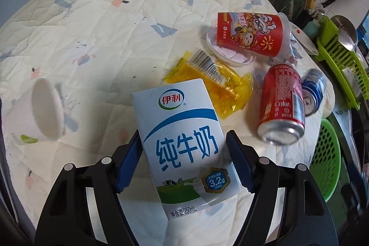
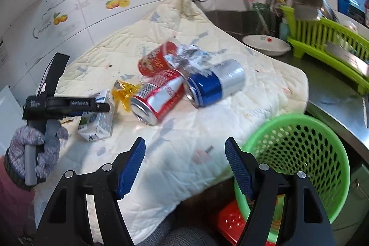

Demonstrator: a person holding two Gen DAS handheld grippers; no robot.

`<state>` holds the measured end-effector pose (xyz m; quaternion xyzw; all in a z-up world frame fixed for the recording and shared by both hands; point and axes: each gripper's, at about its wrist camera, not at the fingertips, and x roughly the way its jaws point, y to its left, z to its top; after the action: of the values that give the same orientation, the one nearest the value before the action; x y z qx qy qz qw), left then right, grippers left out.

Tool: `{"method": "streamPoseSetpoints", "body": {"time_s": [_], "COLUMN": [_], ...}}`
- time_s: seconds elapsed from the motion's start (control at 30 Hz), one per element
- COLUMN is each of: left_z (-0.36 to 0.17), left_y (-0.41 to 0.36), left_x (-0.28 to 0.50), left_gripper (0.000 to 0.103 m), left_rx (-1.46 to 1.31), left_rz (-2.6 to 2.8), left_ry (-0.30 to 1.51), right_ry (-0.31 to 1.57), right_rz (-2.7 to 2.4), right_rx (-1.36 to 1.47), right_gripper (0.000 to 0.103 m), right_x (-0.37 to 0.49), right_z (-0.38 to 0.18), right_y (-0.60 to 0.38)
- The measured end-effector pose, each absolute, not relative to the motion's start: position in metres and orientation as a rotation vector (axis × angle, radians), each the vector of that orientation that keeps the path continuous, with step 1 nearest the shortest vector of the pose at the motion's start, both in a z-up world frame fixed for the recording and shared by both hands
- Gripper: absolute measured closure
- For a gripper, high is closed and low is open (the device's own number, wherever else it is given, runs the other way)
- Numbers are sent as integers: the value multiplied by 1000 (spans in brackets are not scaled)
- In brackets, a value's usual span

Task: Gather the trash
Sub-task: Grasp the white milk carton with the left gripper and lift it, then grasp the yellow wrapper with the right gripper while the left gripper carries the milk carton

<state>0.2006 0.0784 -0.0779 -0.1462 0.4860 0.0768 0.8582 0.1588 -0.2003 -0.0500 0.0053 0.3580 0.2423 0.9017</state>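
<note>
A white and blue milk carton (image 1: pixel 184 149) lies on the quilted cloth (image 1: pixel 103 27) between the open fingers of my left gripper (image 1: pixel 184 163); the pads stand beside it with small gaps. It also shows in the right wrist view (image 2: pixel 99 117) under the left gripper (image 2: pixel 92 106). Beyond it lie a yellow wrapper (image 1: pixel 221 87), a red Coke can (image 1: pixel 283 105), a blue can (image 1: pixel 313 89), a red paper cup (image 1: pixel 251 34) and a white paper cup (image 1: pixel 39 112). My right gripper (image 2: pixel 184 165) is open and empty over the cloth's near edge, beside the green basket (image 2: pixel 297 153).
A green dish rack (image 2: pixel 322 43) with utensils and a white bowl (image 2: pixel 265 44) stand on the counter at the right. A tiled wall (image 2: pixel 69 4) lies behind the cloth. A red item (image 2: pixel 230 220) sits in the green basket, which also shows in the left wrist view (image 1: pixel 327 158).
</note>
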Motion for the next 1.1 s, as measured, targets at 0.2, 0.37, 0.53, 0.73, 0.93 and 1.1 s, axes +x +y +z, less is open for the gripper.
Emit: {"method": "streamPoseSetpoints", "body": {"time_s": [0.2, 0.37, 0.53, 0.73, 0.93, 1.1], "left_z": [-67, -59, -58, -63, -69, -71], "left_y": [99, 118, 131, 143, 147, 146], "left_x": [167, 141, 123, 110, 105, 105], "left_gripper": [32, 32, 32, 32, 32, 32], "left_rx": [-289, -282, -296, -313, -318, -317], "left_rz": [155, 163, 160, 152, 141, 125], "left_ry": [988, 963, 949, 946, 958, 958], "right_ry": [737, 748, 782, 835, 891, 926], "right_rz": [577, 655, 723, 757, 741, 714], "right_rx": [-37, -98, -161, -301, -412, -467], "right_gripper": [34, 36, 38, 40, 40, 40], "right_x": [173, 195, 221, 246, 271, 287], "right_z": [-38, -31, -31, -49, -74, -91], "right_y": [-164, -117, -74, -16, 25, 44]}}
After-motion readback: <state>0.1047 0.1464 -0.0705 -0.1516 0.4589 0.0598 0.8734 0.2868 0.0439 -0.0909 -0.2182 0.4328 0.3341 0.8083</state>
